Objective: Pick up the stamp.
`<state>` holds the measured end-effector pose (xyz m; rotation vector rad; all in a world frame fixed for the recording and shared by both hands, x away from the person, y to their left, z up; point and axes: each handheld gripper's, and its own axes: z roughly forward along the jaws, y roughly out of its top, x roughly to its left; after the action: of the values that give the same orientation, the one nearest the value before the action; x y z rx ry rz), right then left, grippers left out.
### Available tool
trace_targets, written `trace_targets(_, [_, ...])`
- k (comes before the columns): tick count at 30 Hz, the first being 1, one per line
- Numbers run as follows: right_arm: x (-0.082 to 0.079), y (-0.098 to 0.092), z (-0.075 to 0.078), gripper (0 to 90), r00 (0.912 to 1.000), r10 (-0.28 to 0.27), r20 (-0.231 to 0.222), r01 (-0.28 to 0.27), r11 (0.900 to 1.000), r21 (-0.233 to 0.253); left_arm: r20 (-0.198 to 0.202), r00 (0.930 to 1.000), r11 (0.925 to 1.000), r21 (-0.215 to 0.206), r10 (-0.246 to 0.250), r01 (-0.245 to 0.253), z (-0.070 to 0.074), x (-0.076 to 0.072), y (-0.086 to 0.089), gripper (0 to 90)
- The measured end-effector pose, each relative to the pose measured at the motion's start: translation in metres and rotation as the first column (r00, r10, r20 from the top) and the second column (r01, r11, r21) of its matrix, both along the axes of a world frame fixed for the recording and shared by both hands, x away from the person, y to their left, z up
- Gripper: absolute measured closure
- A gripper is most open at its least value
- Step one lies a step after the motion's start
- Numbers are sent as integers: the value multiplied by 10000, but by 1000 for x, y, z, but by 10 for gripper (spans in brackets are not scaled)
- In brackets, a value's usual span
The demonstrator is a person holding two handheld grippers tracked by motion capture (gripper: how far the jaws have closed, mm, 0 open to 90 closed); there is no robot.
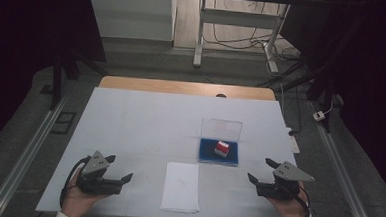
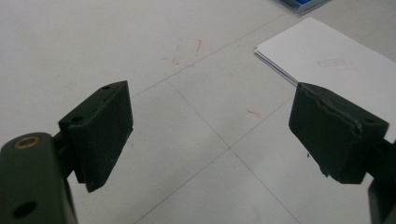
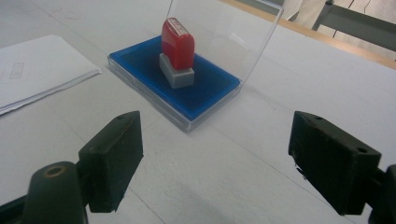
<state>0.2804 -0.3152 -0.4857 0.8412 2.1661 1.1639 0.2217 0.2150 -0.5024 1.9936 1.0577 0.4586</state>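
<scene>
Desk inspected from left to right: left gripper sits low at the near left edge, jaws wide apart and holding nothing. Stack of paper lies near centre front. Red stamp stands upright on a blue ink pad with raised clear lid. Right gripper, jaws spread wide and empty, faces the stamp from near.

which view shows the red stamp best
The right gripper view: the red stamp stands close and sharp there, upright on its grey base in the blue ink pad, in front of the raised clear lid. The high view shows it as a small red block. The left gripper view catches a corner of the pad.
</scene>
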Motion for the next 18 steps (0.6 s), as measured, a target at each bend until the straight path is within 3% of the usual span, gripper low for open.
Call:
trace_targets(10, [1,-2,-1,181,9999,100,-139,-101,9999,-53,-98,9999,10000,51,38,-38,1,2,-2,144])
trace_targets(18, [3,-1,-2,195,9990,147,-417,-147,9999,11,-189,9996,9990,410,212,-204,-1,4,-4,152])
